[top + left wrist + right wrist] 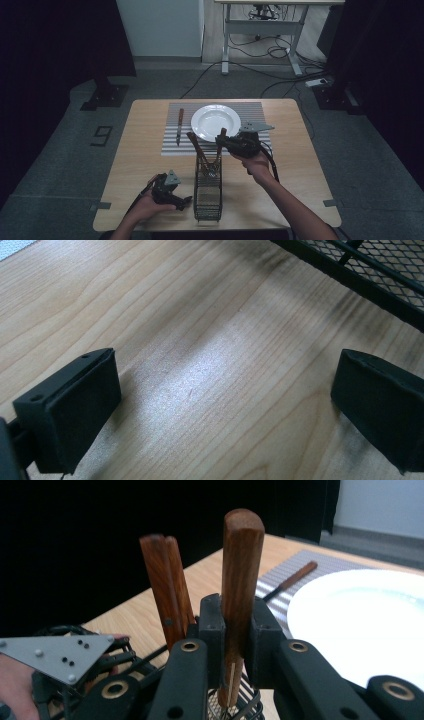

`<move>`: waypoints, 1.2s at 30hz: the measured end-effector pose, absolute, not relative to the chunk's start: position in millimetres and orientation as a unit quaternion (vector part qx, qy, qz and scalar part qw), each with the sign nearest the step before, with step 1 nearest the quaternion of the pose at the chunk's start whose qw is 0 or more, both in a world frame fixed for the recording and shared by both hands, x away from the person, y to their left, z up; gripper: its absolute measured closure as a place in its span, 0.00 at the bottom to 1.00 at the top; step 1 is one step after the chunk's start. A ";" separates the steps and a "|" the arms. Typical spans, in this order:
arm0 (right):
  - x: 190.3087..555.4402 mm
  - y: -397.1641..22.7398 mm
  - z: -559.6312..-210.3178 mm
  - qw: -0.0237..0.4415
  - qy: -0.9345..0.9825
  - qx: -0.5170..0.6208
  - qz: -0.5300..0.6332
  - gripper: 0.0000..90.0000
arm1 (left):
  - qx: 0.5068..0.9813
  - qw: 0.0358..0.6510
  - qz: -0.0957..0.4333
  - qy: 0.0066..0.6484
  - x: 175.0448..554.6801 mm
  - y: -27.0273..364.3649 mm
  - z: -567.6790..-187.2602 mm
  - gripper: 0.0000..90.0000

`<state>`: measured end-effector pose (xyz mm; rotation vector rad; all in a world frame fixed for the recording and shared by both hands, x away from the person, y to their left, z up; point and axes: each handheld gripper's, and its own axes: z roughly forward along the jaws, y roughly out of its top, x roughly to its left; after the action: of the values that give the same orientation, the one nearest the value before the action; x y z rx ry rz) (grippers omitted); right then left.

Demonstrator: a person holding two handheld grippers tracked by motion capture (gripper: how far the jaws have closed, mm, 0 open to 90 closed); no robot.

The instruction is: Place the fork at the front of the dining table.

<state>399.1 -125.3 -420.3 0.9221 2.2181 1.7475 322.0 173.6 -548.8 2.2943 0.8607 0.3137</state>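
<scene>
A black mesh cutlery basket (207, 192) stands at the front middle of the table, with wooden-handled utensils rising from its far end. My right gripper (221, 139) is shut on one upright wooden handle (241, 570) just above the basket. A second wooden handle (167, 590) leans beside it, free. My left gripper (185, 201) rests low on the tabletop just left of the basket; in its own view the gripper (225, 405) is open over bare wood, with the basket's mesh wall (370, 270) close by.
Behind the basket, a white plate (216, 121) sits on a striped placemat (250, 110). A wooden-handled knife (179, 125) lies on the mat left of the plate. A desk frame and cables (260, 45) stand on the floor beyond the table.
</scene>
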 end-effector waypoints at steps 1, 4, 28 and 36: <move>398.4 -126.6 -418.8 0.087 0.742 0.307 0.590 0.89 | 0.877 0.329 0.120 0.329 321.9 173.6 -548.8 0.00; 396.4 -130.4 -414.3 0.090 0.737 0.306 0.596 0.89 | 0.877 0.329 0.120 0.329 322.0 173.6 -548.8 0.00; 380.1 -164.4 -368.5 0.142 0.681 0.292 0.656 0.89 | 0.877 0.330 0.121 0.329 322.0 173.4 -548.9 0.00; 381.6 -173.8 -365.4 0.148 0.673 0.303 0.659 0.89 | 0.877 0.330 0.120 0.329 322.0 173.4 -548.9 0.00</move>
<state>381.6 -173.8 -365.4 0.8702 1.9345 1.8955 322.0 173.4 -548.9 2.2935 0.8610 0.3152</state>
